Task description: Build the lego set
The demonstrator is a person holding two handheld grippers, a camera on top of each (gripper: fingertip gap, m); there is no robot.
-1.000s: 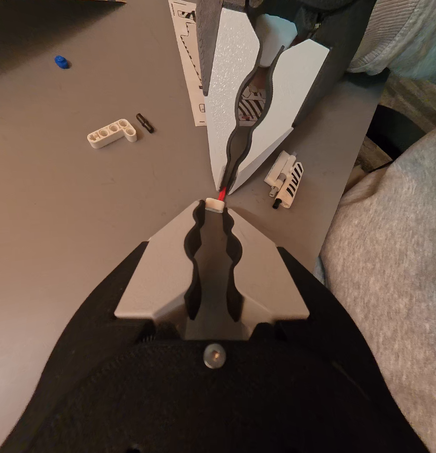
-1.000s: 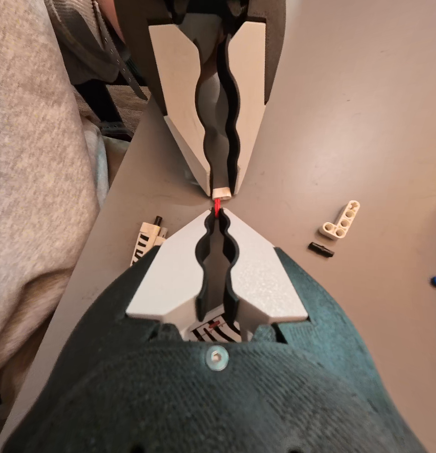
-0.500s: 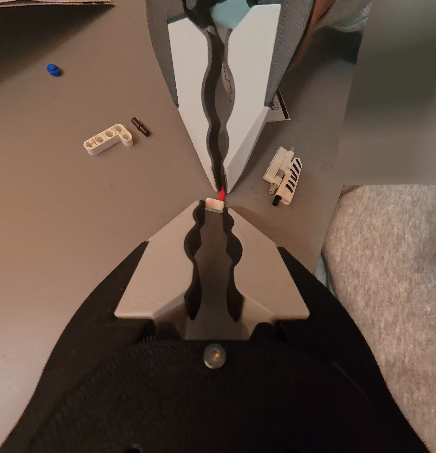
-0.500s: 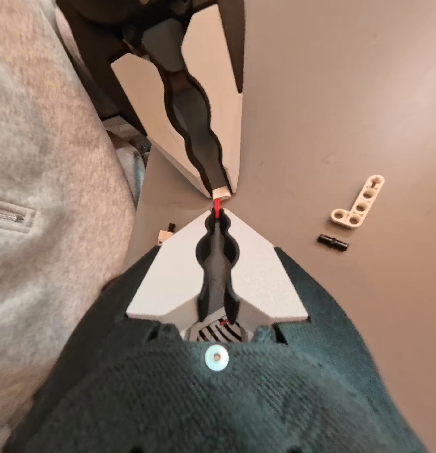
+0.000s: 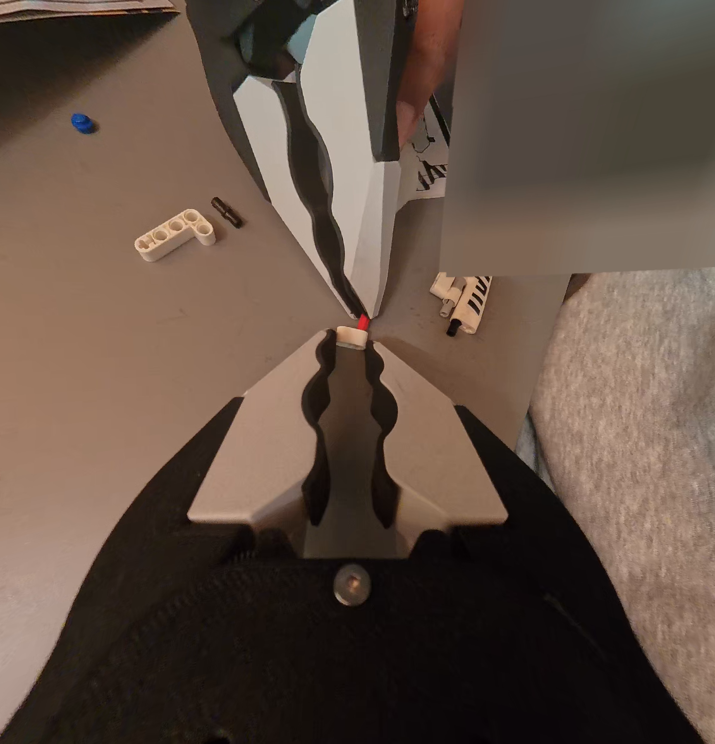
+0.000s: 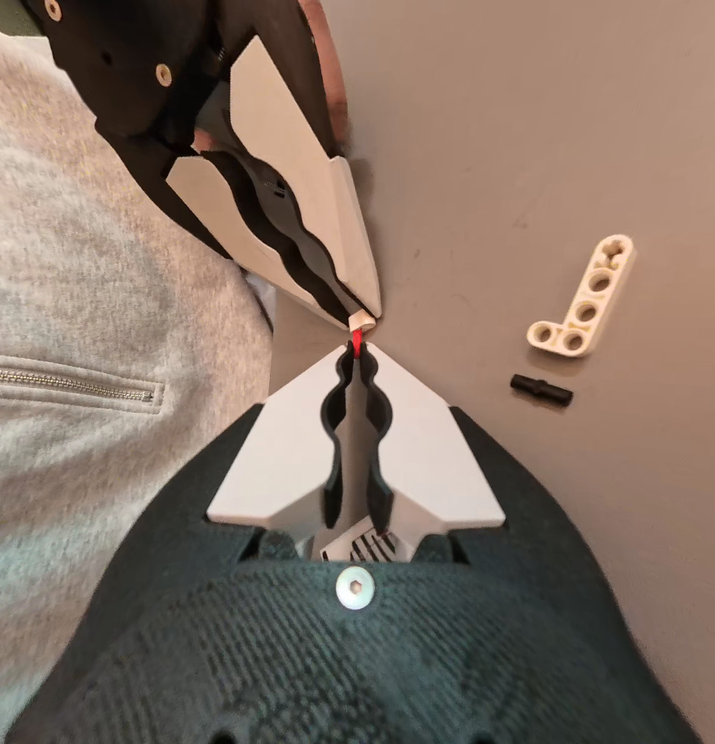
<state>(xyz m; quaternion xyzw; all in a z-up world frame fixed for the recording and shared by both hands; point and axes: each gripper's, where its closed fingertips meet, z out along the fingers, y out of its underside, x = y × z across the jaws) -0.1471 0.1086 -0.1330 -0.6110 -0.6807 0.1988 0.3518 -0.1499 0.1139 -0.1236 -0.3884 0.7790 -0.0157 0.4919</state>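
grey table (image 5: 86,362), grey sweatshirt (image 6: 86,322) with zipped pocket (image 6: 70,388)

A plain grey tabletop (image 5: 106,342) carries a white L-shaped beam (image 5: 175,234) with a short black pin (image 5: 226,212) just beside it, a blue stud (image 5: 81,122) farther left, and a white striped assembly (image 5: 466,306) near the right edge.

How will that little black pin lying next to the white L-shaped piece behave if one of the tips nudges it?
The black pin looks like a small round cylinder lying on its side on the smooth table, so it will probably roll or skid away. It seems very light, likely flicking off rather than sliding steadily. The white L-shaped piece lies flat nearby but apart, so it probably won't stop it.
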